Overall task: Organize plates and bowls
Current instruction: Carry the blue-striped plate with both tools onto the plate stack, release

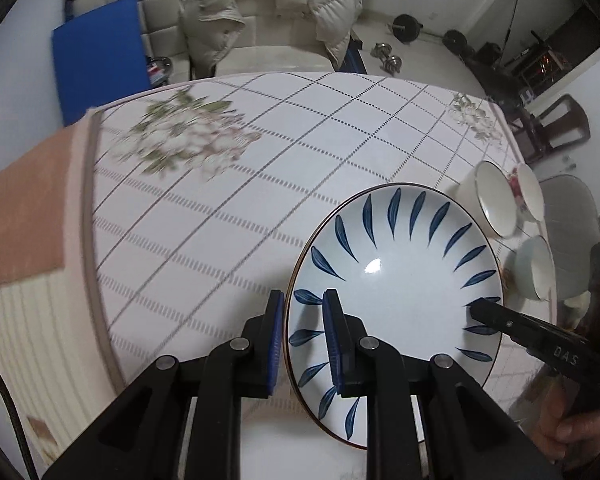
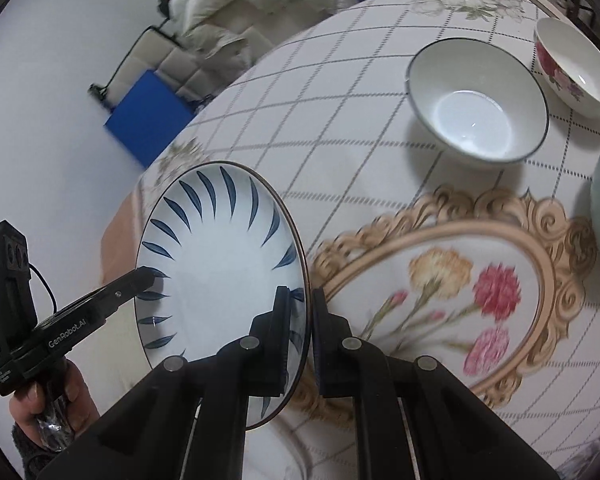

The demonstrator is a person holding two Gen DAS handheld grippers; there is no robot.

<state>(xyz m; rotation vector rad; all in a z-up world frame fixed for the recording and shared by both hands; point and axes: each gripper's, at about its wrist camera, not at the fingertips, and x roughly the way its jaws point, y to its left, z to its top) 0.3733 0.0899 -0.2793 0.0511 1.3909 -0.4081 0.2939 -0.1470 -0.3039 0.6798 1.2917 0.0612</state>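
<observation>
Left gripper: pinching plate rim.
Right gripper: pinching opposite rim.
Risk: uneven lift could slip plate onto table.

We find ourselves in a home, in a living and dining room. The bench beyond the fingers carries a household cloth with a grid pattern and printed flowers. Household crockery stands on it ahead and to the right of the right-hand fingers: a white bowl and, beyond it, a rose-patterned bowl. Past the far edge of the bench we note a cream padded sofa with a pale puffer jacket thrown over it and a blue panel leaning against it. On the pale floor further right lie dumbbells and weight plates, and a dark wooden chair stands near the wall.
</observation>
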